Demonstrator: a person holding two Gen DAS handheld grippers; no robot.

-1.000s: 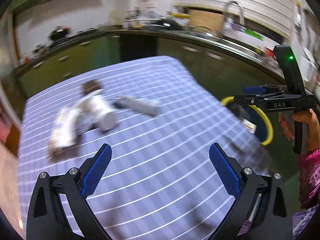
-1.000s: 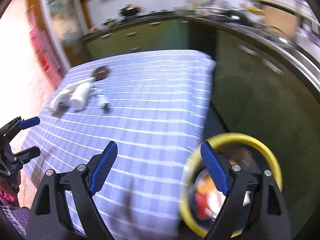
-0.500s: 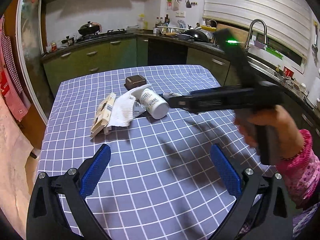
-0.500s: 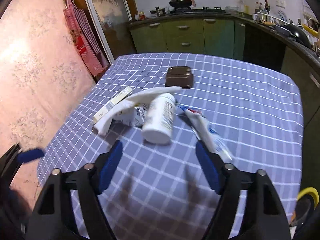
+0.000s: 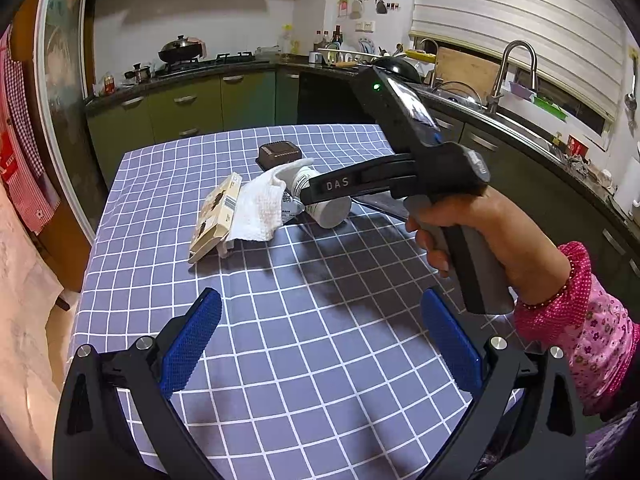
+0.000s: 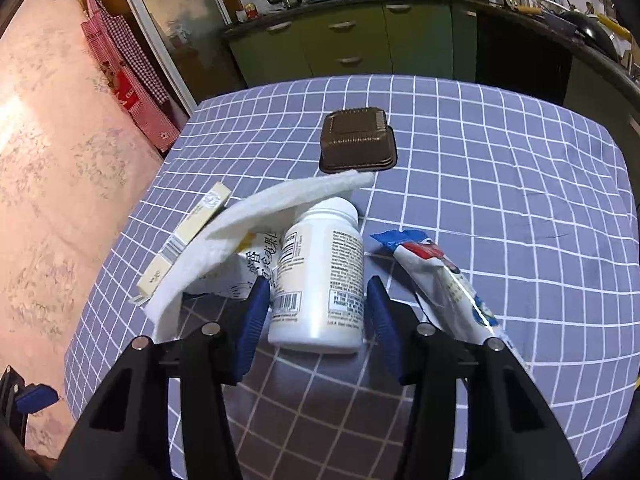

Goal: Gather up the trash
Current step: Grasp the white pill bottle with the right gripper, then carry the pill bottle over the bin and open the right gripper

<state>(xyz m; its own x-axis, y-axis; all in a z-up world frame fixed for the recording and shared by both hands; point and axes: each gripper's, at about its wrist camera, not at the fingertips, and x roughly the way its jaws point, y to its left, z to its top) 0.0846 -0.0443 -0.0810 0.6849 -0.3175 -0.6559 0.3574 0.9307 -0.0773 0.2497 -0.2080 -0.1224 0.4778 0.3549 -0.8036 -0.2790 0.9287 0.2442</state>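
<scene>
Right tongs [image 6: 316, 312] (seen from the right wrist) straddle the base end of a white pill bottle [image 6: 320, 276] lying on its side on the checked worktop [image 6: 500, 184]. The jaws are closing, with the bottle between them; the blue pads [image 6: 252, 320] stand just beside its walls and do not appear to press yet. Left tongs [image 5: 320, 344] hover over bare cloth at the near edge, jaws wide apart and empty.

Likely faults: the round, smooth bottle could roll or squirt forward if the pads meet it off-centre, and the left pad may catch the printed wrapper [image 6: 256, 264] tucked beside it, dragging that along.

Obstructions: a white paper towel [image 6: 256, 224] is draped over the bottle's far neck and would lift or slide with it. A flat carton [image 6: 188, 240] lies left of the towel, a blue-and-white sachet [image 6: 444, 280] just right of the bottle, and a brown plastic tray [image 6: 358, 140] farther off, apart from the pile.
</scene>
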